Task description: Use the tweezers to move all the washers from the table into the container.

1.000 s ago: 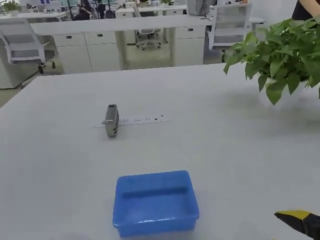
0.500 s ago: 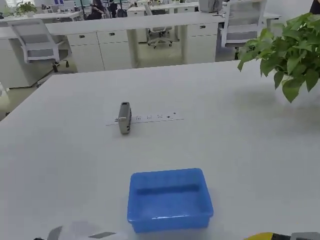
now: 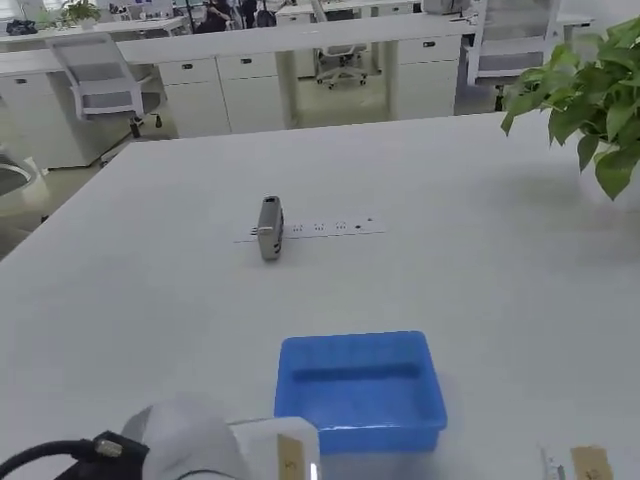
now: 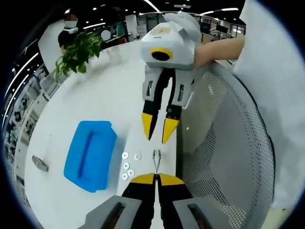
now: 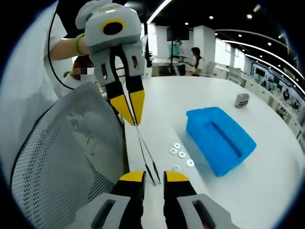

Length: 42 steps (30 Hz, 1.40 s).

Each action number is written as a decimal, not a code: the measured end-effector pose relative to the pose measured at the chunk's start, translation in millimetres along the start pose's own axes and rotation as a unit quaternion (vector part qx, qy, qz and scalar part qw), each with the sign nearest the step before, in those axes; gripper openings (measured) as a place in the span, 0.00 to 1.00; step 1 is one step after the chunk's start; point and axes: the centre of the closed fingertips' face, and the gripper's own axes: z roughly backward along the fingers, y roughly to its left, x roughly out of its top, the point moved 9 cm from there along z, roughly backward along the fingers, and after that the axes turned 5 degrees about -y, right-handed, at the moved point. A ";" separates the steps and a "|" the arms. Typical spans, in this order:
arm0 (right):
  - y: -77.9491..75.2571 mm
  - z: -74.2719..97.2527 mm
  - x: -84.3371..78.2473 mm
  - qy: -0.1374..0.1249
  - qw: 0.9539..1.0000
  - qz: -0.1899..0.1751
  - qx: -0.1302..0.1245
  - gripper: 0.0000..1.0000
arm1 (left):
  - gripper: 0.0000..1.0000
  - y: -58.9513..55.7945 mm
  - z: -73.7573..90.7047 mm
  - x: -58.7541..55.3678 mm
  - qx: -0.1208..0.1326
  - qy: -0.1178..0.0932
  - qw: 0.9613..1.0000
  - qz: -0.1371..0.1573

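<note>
In the right gripper view my left gripper (image 5: 132, 109) comes in from the top, shut on thin metal tweezers (image 5: 145, 152). Their points reach down toward my right gripper (image 5: 154, 175), whose jaws stand open with a gap. In the left gripper view my left gripper (image 4: 156, 179) has the tweezers (image 4: 156, 160) sticking out beyond its yellow tips. The right gripper (image 4: 158, 129) faces it, open. Several washers (image 4: 127, 166) lie on the white table between the tweezers and the blue container (image 4: 90, 155). The washers (image 5: 181, 155) sit beside the container (image 5: 219, 138). The container (image 3: 360, 390) looks empty.
A mesh chair back (image 4: 224, 143) stands close by at the table's edge. A power strip (image 3: 325, 228) with a grey adapter (image 3: 270, 215) lies mid-table. A leafy plant (image 3: 590, 90) stands at the far right. A gripper's white body (image 3: 200, 445) sits low left.
The head camera has swung, shifting the whole picture right. A gripper's white body has come into view at the bottom left, and the yellow tip at the bottom right has gone.
</note>
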 end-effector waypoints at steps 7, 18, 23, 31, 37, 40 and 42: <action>1.2 -17.4 -2.7 0.022 0.999 0.026 0.036 0.12 | 0.00 2.1 -1.8 11.3 -0.011 0.009 1.000 0.011; -5.5 -30.5 -3.7 0.013 0.998 0.015 0.060 0.07 | 0.00 7.0 -4.2 23.7 -0.018 0.020 0.999 -0.030; -15.9 -29.2 -1.4 -0.006 0.999 0.012 0.030 0.07 | 0.00 13.0 -4.0 30.5 -0.005 0.033 0.997 -0.067; -27.3 -33.8 0.4 -0.020 1.000 0.006 0.012 0.08 | 0.00 24.6 -6.2 38.8 -0.003 0.036 0.996 -0.078; -30.7 -37.5 1.3 -0.024 1.000 0.010 0.009 0.07 | 0.00 29.2 -8.0 39.7 -0.003 0.043 0.995 -0.086; -32.1 -38.2 0.8 -0.029 0.999 -0.001 0.012 0.08 | 0.00 30.9 -8.0 40.8 -0.005 0.045 0.996 -0.082; -32.2 -38.6 0.7 -0.031 0.999 -0.002 0.014 0.08 | 0.00 31.8 -8.6 42.3 -0.007 0.045 0.996 -0.082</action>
